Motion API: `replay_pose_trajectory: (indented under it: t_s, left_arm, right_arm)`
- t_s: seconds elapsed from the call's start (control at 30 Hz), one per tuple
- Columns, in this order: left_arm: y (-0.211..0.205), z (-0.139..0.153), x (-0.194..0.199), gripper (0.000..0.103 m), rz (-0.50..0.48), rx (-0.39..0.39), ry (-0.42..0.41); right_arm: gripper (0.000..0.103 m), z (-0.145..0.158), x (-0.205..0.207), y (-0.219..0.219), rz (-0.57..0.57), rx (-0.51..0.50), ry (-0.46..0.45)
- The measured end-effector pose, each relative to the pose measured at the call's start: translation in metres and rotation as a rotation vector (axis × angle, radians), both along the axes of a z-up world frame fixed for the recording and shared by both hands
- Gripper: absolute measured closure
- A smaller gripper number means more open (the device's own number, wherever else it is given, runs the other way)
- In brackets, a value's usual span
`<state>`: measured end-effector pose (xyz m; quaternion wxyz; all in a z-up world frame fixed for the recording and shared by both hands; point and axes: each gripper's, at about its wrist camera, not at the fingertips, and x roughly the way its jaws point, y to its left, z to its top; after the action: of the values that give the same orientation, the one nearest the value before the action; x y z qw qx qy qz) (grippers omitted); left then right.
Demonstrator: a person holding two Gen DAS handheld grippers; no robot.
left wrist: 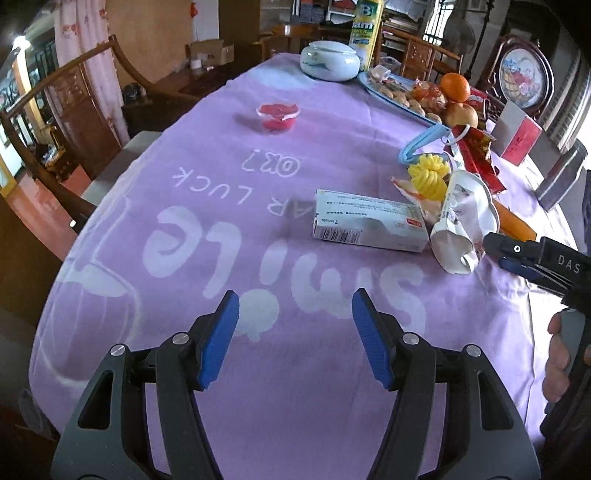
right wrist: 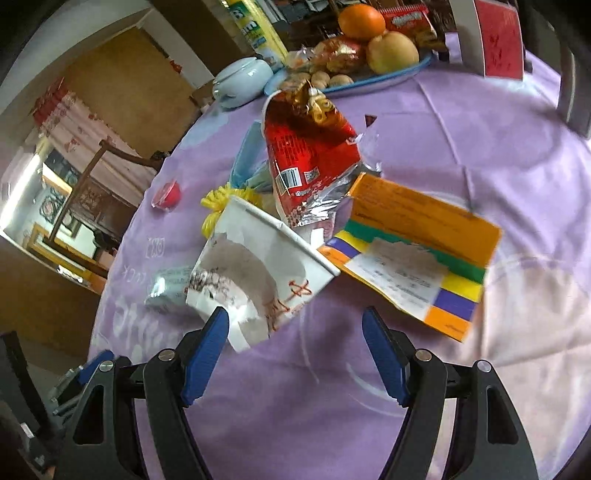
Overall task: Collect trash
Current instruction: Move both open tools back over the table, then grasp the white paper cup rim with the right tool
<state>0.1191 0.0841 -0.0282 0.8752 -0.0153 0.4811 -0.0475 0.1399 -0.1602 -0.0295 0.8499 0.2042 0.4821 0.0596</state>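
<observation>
Trash lies on the purple tablecloth [left wrist: 207,155]. A crushed white paper cup [right wrist: 255,269] lies just ahead of my right gripper [right wrist: 295,325], which is open and empty; the cup also shows in the left wrist view [left wrist: 461,225]. Behind it lie a red snack wrapper [right wrist: 310,155], an orange flattened box [right wrist: 417,243] and a yellow plastic piece [right wrist: 221,203]. A white medicine box [left wrist: 365,221] lies ahead of my left gripper [left wrist: 293,310], which is open and empty. A red jelly cup [left wrist: 277,116] stands farther off.
A blue tray [left wrist: 373,90] with snacks, an orange [left wrist: 455,86] and an apple stands at the far right. A white lidded bowl [left wrist: 328,61] and a yellow canister [left wrist: 365,29] stand at the back. A wooden chair [left wrist: 55,122] is left of the table.
</observation>
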Motion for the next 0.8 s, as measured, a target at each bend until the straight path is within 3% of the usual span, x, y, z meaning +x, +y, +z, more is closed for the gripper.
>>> replay_pose_trajectory:
  t_s: [0.17, 0.37, 0.43, 0.5, 0.8]
  left_arm:
    - [0.006, -0.005, 0.004, 0.040, 0.012, -0.004, 0.013]
    - [0.009, -0.009, 0.006, 0.040, 0.017, -0.010, 0.026]
    - [0.010, -0.010, 0.006, 0.040, 0.017, -0.008, 0.027]
    - [0.011, -0.010, 0.005, 0.040, 0.018, -0.006, 0.027]
    - [0.007, -0.004, 0.006, 0.038, 0.018, 0.014, 0.010]
  right_arm:
    - [0.032, -0.004, 0.014, 0.007, -0.022, 0.023, 0.004]
    - [0.044, -0.006, 0.027, 0.019, -0.029, 0.051, 0.002]
    - [0.067, -0.007, 0.028, 0.019, -0.029, 0.074, 0.004]
    - [0.076, -0.002, 0.024, 0.019, -0.025, 0.090, -0.010]
    - [0.078, 0.030, -0.020, -0.004, -0.020, 0.087, -0.097]
